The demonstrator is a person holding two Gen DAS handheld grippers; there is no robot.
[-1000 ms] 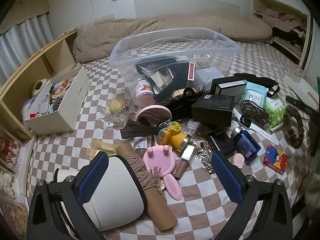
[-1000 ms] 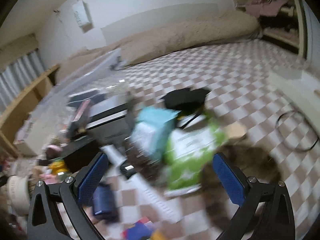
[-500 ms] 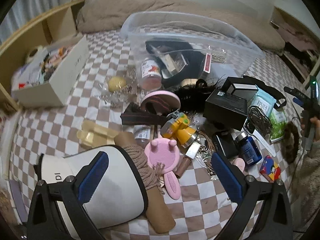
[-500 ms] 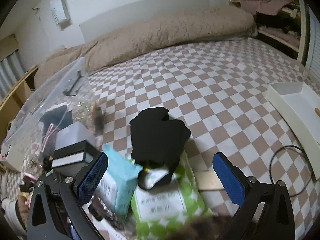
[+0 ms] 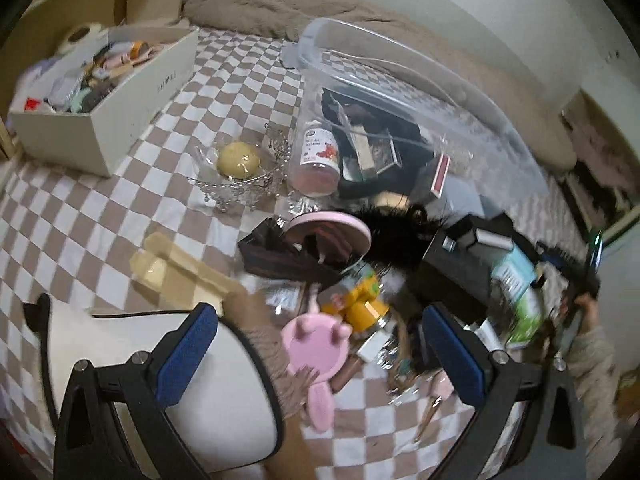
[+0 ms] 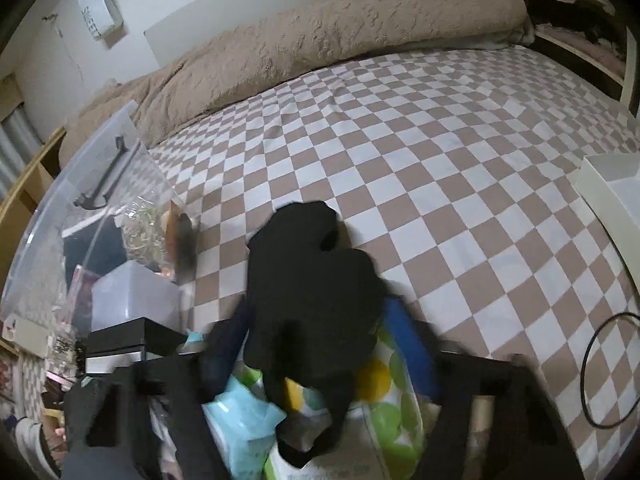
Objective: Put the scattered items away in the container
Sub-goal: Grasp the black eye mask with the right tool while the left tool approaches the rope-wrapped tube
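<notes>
the right hand-held gripper [image 6: 320, 364] sits pinched on the black pouch [image 6: 308, 280], clear container [image 6: 80, 208] up-left; the left hand-held gripper [image 5: 320, 344] hangs apart, farther off.

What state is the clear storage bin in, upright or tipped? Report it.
Tipped. The clear storage bin lies on its side on the checkered bedspread, its open mouth facing the clutter, with a pink-capped bottle lying inside.

Black frames; blue-padded fingers [image 5: 186, 350]; silver screws
</notes>
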